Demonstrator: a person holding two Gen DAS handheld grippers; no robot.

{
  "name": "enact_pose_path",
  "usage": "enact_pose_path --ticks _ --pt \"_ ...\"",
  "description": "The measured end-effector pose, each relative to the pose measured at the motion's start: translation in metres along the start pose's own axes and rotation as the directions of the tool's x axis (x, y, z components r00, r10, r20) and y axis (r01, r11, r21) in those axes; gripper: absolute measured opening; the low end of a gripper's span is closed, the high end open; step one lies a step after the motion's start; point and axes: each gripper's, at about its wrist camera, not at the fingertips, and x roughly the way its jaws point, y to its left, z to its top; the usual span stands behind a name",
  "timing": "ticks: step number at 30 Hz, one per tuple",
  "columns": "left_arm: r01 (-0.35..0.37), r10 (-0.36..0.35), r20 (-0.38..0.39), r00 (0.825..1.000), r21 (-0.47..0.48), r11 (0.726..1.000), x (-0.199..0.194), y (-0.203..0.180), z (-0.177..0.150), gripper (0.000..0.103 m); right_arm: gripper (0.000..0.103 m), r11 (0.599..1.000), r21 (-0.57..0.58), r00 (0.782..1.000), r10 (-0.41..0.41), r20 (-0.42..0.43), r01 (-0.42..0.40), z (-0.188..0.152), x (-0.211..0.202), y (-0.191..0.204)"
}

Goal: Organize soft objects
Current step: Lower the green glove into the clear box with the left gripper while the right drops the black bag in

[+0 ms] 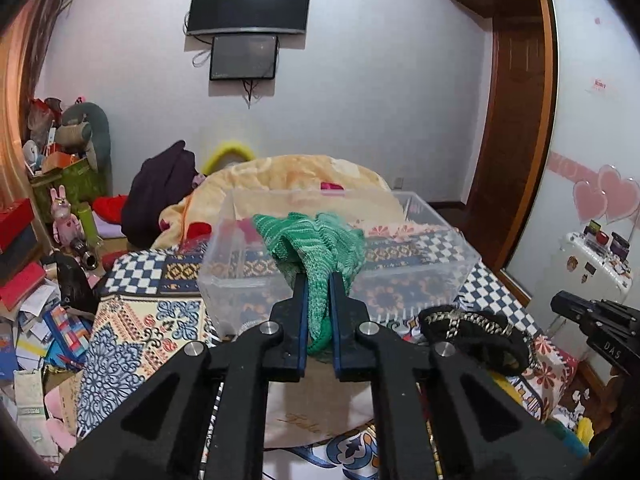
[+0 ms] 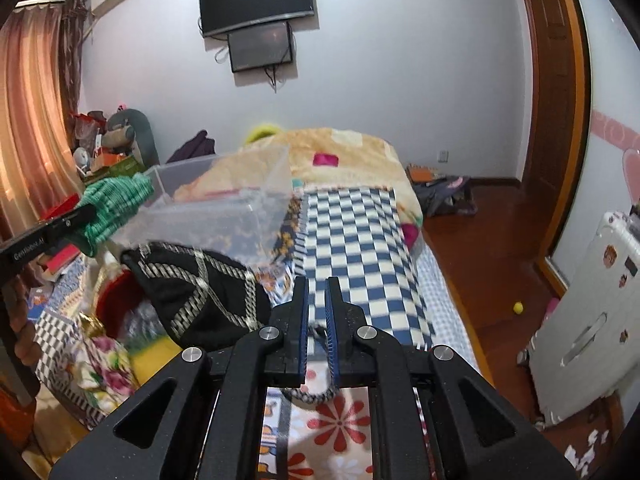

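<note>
On the patterned bed, the left gripper [image 1: 318, 280] is squeezing a green knitted cloth [image 1: 316, 240] just in front of the clear plastic box [image 1: 436, 264]. The right gripper [image 2: 317, 284] is pinching the black patterned cloth [image 2: 200, 284] by its cord. The green cloth is hanging low, so it might be catching the box's near edge and pushing it. Above the box, there is open room.

Bin [image 1: 436, 276] on bed [image 1: 132, 320], knit cloth [image 1: 316, 240] before it, perhaps touching
</note>
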Motion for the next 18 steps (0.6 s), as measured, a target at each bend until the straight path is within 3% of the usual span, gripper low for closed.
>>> enact_pose_path --ticks 5,8,9,11,12,18 --pt "-0.003 0.003 0.041 0.999 -0.005 1.0 -0.011 0.007 0.011 0.008 0.007 1.0 -0.023 0.999 0.013 0.044 -0.012 0.016 -0.004 0.007" --pt "-0.009 0.01 0.045 0.999 -0.023 1.0 -0.013 0.015 0.014 0.008 0.008 0.999 -0.048 1.0 -0.011 0.011 0.011 0.016 0.003 0.011" --pt "-0.007 0.009 0.045 0.999 -0.034 0.999 -0.014 0.019 0.014 0.008 0.011 0.998 -0.052 1.0 -0.019 -0.007 0.018 0.013 0.005 0.01" --pt "-0.006 0.009 0.048 0.999 -0.045 0.999 -0.016 0.023 0.012 0.008 0.032 0.998 -0.06 0.998 -0.033 -0.061 0.03 0.001 0.017 0.005" --pt "-0.007 0.01 0.05 0.999 -0.048 0.999 -0.017 0.024 0.011 0.008 0.049 0.997 -0.058 0.996 -0.047 -0.071 0.042 -0.004 0.019 0.003" --pt "-0.012 0.014 0.041 0.999 -0.051 0.999 -0.015 0.023 0.005 0.008 0.05 0.997 -0.045 0.985 -0.064 -0.158 0.058 -0.029 0.042 -0.011"
